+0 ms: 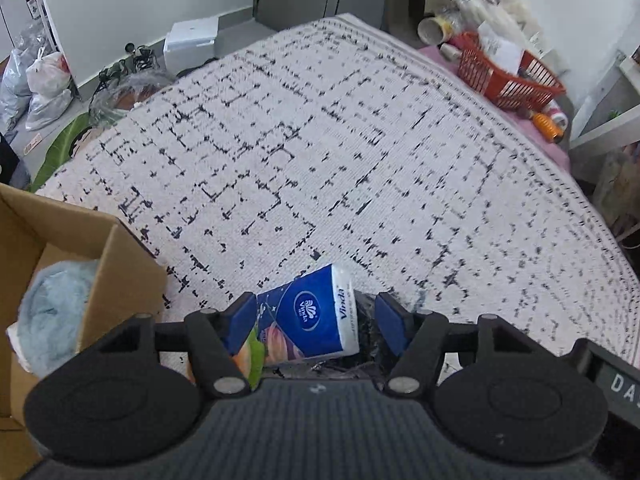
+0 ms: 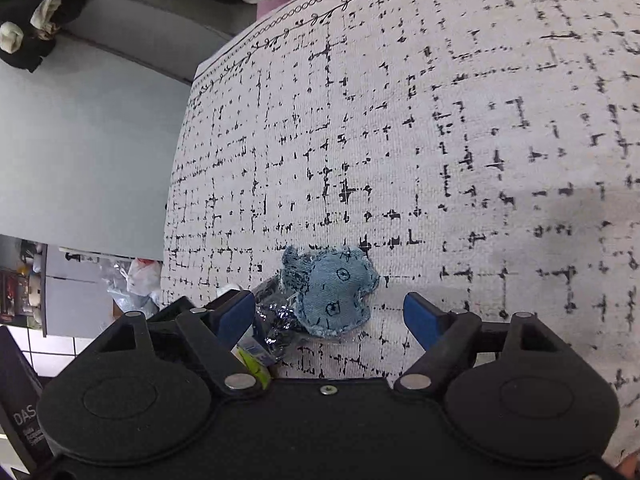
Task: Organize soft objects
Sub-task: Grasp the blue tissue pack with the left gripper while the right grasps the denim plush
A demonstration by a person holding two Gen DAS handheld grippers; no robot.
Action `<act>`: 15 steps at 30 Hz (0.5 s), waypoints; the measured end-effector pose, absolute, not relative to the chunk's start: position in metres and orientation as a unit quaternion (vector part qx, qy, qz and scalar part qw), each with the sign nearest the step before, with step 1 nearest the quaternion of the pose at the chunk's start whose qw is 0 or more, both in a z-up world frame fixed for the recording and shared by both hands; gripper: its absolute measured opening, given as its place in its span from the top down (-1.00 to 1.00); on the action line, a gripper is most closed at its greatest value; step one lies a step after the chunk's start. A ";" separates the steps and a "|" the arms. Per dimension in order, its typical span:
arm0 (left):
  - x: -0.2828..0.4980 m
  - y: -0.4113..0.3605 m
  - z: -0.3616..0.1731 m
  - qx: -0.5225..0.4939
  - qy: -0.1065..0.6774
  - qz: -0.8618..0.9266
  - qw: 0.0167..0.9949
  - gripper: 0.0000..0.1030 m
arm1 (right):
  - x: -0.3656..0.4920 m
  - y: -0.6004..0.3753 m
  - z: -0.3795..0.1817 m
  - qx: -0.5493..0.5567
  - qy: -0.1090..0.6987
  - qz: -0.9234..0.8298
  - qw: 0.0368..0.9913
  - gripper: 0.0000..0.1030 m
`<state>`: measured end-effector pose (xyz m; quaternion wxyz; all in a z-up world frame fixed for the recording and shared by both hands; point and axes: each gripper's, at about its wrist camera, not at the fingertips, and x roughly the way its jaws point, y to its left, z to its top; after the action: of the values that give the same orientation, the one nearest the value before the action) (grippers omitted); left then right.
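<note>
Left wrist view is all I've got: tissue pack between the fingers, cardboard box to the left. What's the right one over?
Observer: The right gripper is above a small blue denim pouch lying on the patterned rug.
Operator: Pouch gripped?
Observer: No. The right fingers stand apart from it, with rug showing between the pouch and that finger.
Operator: Anything else beside it?
Observer: A crumpled shiny dark wrapper touches the pouch on the side of the other finger.
Operator: Is the box in the right view?
Observer: No, no box there; a grey sofa runs along the rug's edge.
</note>
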<state>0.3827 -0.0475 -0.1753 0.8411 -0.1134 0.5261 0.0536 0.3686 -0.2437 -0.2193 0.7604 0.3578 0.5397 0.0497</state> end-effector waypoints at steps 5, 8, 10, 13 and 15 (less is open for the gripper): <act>0.389 -0.045 -0.189 -0.115 0.535 0.070 0.834 -0.25 | 0.380 -0.245 -0.237 0.356 0.557 0.039 0.749 -0.56; 0.391 -0.042 -0.190 -0.122 0.534 0.069 0.834 -0.05 | 0.384 -0.242 -0.239 0.361 0.556 0.041 0.747 -0.57; 0.390 -0.041 -0.190 -0.129 0.535 0.062 0.832 0.26 | 0.387 -0.235 -0.239 0.352 0.559 0.045 0.750 -0.57; 0.388 -0.043 -0.185 -0.122 0.531 0.060 0.837 0.41 | 0.390 -0.225 -0.241 0.346 0.564 0.056 0.748 -0.57; 0.385 -0.041 -0.183 -0.124 0.529 0.059 0.838 0.46 | 0.392 -0.220 -0.242 0.336 0.565 0.059 0.751 -0.57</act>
<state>0.3850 -0.0408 -0.1826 0.8376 -0.1245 0.5287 0.0587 0.3923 -0.2197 -0.2417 0.7514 0.3356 0.5651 0.0586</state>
